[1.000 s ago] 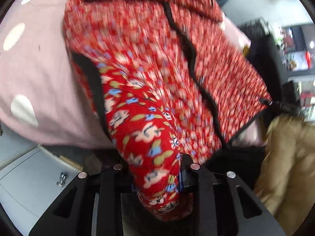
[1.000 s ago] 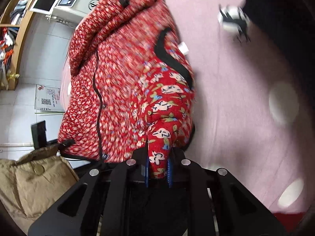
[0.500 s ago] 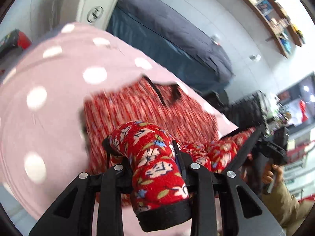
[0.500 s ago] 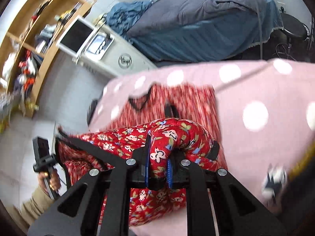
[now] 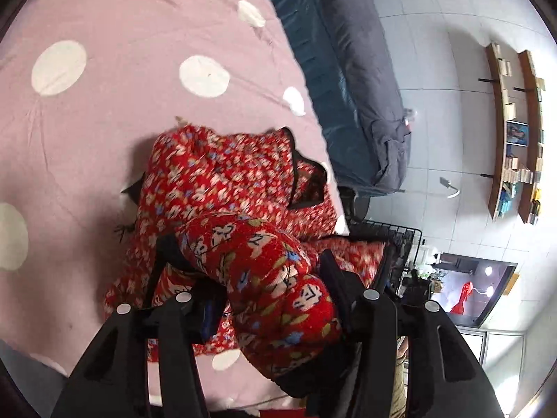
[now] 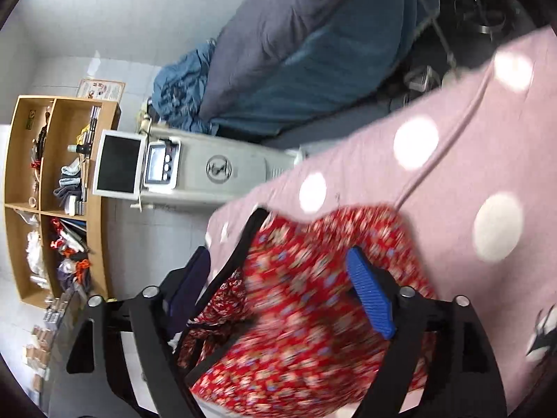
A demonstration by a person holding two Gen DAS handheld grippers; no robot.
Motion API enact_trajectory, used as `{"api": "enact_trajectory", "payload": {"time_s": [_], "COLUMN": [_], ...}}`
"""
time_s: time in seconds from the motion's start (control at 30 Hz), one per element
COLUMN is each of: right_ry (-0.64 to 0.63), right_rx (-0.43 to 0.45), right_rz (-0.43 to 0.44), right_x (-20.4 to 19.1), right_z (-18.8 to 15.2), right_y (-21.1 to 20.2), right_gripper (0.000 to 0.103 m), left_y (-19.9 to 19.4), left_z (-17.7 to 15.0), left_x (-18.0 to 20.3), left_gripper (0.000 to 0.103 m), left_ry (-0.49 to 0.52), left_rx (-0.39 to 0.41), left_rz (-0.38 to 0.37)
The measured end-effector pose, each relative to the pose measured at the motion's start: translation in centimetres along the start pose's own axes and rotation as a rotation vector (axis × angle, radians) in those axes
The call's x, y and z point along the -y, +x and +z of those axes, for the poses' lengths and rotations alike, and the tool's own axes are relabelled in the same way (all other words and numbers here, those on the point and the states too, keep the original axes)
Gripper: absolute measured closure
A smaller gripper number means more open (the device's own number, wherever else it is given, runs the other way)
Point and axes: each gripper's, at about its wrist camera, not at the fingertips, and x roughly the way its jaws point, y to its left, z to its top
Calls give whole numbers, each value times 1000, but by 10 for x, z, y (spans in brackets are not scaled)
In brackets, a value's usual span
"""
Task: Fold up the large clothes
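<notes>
Both tongs are letting go. Left gripper (image 5: pixel 268 289) is opening its jaws, but a fat roll of the red flowered jacket (image 5: pixel 222 174) is between them, and I think the pads are off the cloth now. Right gripper (image 6: pixel 278 289) is opening too, and its jaws stand wide with the blue pad (image 6: pixel 370 296) bare. Red cloth lies under and between them, and nothing is pinched. Just past the tongs the jacket lies in a short heap on the pink spotted sheet (image 5: pixel 104 104), near the edge of the bed. Its black trim (image 6: pixel 240 244) runs up and away from the right gripper. The jacket's long side seems to go from the tongs toward the far edge of the bed, but the heap is bumpy, so I am not sure. It sits straight ahead of and below both tongs, and the left one is nearer, with cloth right in its jaws. Farther off are a grey and blue bed (image 6: pixel 313 52), a white machine with a screen (image 6: pixel 195 170) and a wooden shelf (image 6: pixel 52 191). A second ago both tongs were clamped on the red cloth, and the jacket lay spread out long. Now it is doubled over on itself and the jaws are parting.
</notes>
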Motion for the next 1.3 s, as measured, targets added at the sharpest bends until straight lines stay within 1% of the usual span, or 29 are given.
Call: {"api": "enact_trajectory", "payload": {"time_s": [0.03,0.1,0.13,0.2,0.27,0.33,0.43,0.5,0.53,0.6,0.63,0.67,0.7,0.73,0.8,0.83,0.87,0.93,0.97,1.0,1.03,1.07,1.1,1.13,1.17,1.2,1.23,1.27,1.3], "right_ry": [-35,-132,-172,-303,-416,-463,-458,-431,-421,-401,-391,-384,-387,-396,-423,-436,-459,-492,-532,-561,-600,-652,-695,-715,-722,-716,-710,-705,-695], "right_rx": [-5,-29,-40,-72,-105,-132,-155,-164,-164,-162,-158,-154,-153,-155,-162,-162,-161,-161,-166,-168,-171,-179,-191,-202,-219,-228,-226,-215,-198], "right_rz": [-26,-105,-130,-209,-264,-277,-276,-269,-263,-246,-243,-238,-238,-241,-257,-266,-283,-311,-331,-346,-369,-399,-432,-454,-480,-495,-515,-502,-477], "right_x": [-2,-10,-13,-21,-25,-24,-13,-5,-3,0,1,0,-1,-2,-4,-8,-10,-14,-17,-19,-21,-23,-23,-22,-21,-22,-26,-31,-35], "right_z": [0,-8,-13,-31,-54,-69,-82,-84,-84,-83,-77,-77,-78,-79,-83,-85,-87,-89,-92,-93,-96,-100,-104,-106,-108,-108,-105,-103,-98], "right_y": [-4,-10,-10,-8,-3,4,10,10,10,6,8,7,9,11,15,18,22,28,34,38,43,50,58,64,70,74,74,72,69], "right_gripper": [22,22,22,22,22,22,22,22,22,22,22,22,22,22,22,22,22,22,22,22,22,22,22,22,31,62,73,82,86], "left_y": [1,0,2,4,0,-4,-10,-17,-22,-43,-63,-80,-91,-94,-86,-75,-63,-35,-20,-10,4,18,33,42,51,63,69,73,71], "left_z": [-1,-3,-4,-4,-5,-7,-9,-11,-11,-8,-7,-8,-10,-14,-22,-30,-37,-53,-60,-64,-69,-71,-72,-71,-70,-70,-69,-65,-61], "left_x": [-2,-3,-5,-7,-2,6,18,17,13,1,-10,-17,-22,-22,-18,-13,-8,1,3,2,2,0,-3,-4,-4,-3,-2,0,5], "left_gripper": [53,52,52,50,48,45,44,43,42,34,31,19,12,12,11,11,11,11,11,11,11,10,10,11,12,23,37,52,65], "left_ry": [-4,-11,-20,-49,-71,-72,-51,-53,-65,-103,-136,-149,-137,-117,-44,19,80,207,272,310,350,370,378,385,404,440,463,477,484], "left_rx": [-12,-9,-10,-13,-31,-60,-89,-105,-95,-19,64,135,192,209,197,188,185,194,208,217,231,233,224,218,209,201,196,183,197], "left_rz": [7,-10,-13,-26,-66,-92,-49,-48,-57,-75,-105,-124,-100,-42,107,181,239,329,366,374,364,373,412,432,445,481,506,517,515]}}
